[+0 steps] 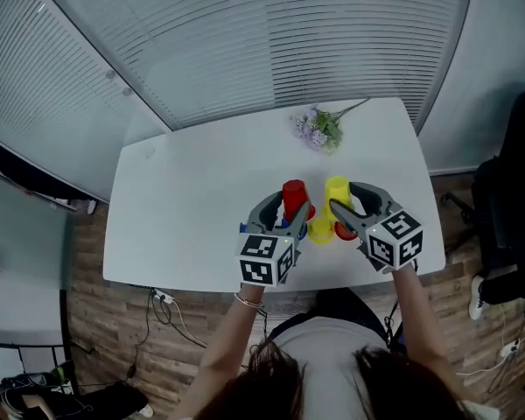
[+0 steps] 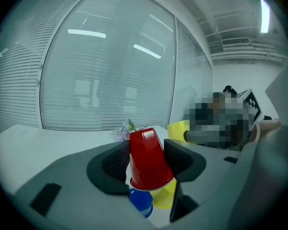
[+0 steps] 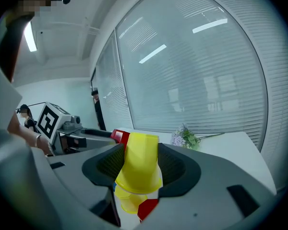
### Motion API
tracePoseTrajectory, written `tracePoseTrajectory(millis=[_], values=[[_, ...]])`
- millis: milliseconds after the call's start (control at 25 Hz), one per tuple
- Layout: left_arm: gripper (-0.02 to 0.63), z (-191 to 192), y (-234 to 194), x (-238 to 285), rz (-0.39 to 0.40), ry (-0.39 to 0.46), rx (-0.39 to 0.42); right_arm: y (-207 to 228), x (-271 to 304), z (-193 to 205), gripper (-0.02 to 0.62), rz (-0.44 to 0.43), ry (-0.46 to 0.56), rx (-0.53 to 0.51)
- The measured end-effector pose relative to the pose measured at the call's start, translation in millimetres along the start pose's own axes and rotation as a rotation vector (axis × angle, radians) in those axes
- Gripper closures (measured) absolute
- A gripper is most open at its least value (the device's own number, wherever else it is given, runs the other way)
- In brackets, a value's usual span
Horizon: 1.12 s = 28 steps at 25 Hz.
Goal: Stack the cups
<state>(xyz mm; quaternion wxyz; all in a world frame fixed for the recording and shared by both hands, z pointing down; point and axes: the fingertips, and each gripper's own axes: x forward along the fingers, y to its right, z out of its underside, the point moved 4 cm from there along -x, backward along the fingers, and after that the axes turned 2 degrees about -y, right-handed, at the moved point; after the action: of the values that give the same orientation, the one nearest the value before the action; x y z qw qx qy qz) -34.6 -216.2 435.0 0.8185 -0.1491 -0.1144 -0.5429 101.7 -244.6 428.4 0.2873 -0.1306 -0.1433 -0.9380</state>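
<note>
An upside-down red cup (image 1: 293, 194) is held off the white table (image 1: 184, 208) in my left gripper (image 1: 290, 203), whose pads are shut on its sides; the left gripper view shows this red cup (image 2: 147, 159) tilted between the jaws. My right gripper (image 1: 346, 196) is shut on an upside-down yellow cup (image 1: 337, 189), seen in the right gripper view as the yellow cup (image 3: 139, 164) between its pads. Under the grippers on the table stand a second yellow cup (image 1: 321, 231), a second red cup (image 1: 345, 232) and a blue cup (image 2: 140, 201). The two grippers hover side by side.
A sprig of purple flowers (image 1: 317, 128) lies near the table's far edge. Window blinds run behind the table. A black chair (image 1: 507, 199) stands to the right of it. The table's near edge is just under my hands.
</note>
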Motion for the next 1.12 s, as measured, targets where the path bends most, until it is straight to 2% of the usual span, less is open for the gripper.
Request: tracePoseTrajectory(millis=[280,520,880,1120], values=[[0.364,9,9,-10,-0.055,0.075,0.097,-13,0,5,0.351,0.056,0.007,-0.044],[0.364,22,15,-12,-0.08,0.135,0.116,-18,-3,14,0.351,0.103,0.027,-0.073],[0.364,38,24,-11,-0.115,0.164,0.213,-23,-3,29,0.351,0.154,0.028,-0.102],[0.364,43,32,-9,-0.099,0.175,0.265,-23,-3,36,0.351,0.159,0.014,-0.11]])
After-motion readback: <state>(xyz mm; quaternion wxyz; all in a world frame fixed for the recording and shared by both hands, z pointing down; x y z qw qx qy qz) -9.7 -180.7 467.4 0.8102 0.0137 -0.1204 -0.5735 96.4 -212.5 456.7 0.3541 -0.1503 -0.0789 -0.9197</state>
